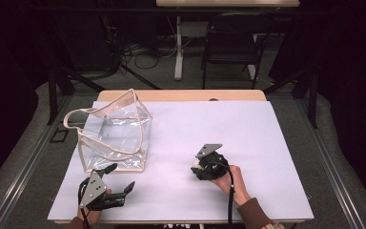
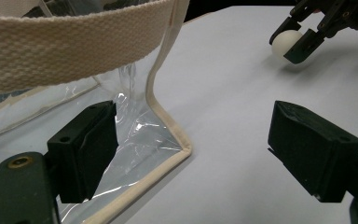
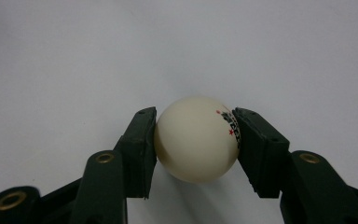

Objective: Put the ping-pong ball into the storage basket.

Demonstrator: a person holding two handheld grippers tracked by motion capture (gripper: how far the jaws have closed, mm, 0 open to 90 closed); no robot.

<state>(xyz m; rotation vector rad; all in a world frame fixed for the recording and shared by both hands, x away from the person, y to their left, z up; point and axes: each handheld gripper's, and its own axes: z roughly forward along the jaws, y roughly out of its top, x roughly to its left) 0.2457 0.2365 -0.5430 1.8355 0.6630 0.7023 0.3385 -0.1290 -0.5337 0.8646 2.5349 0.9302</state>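
Observation:
A cream-white table-tennis ball (image 3: 196,139) with a small printed mark sits between the two black jaws of my right gripper (image 3: 196,144), and both pads press on its sides just above the white table sheet. From above, that right gripper (image 1: 199,165) is right of centre with the ball (image 1: 196,164) at its tip. The ball (image 2: 285,43) also appears far off in the left gripper view. My left gripper (image 1: 121,177) rests near the table's front left, jaws wide apart with nothing between them, at the near corner of a clear plastic bag (image 1: 115,133) with beige trim.
The bag's beige strap (image 2: 70,44) hangs close over my left gripper, and its bottom corner (image 2: 184,150) lies between the jaws' line of sight. A white sheet (image 1: 238,124) covers the table. A dark chair (image 1: 231,43) and cables stand beyond the far edge.

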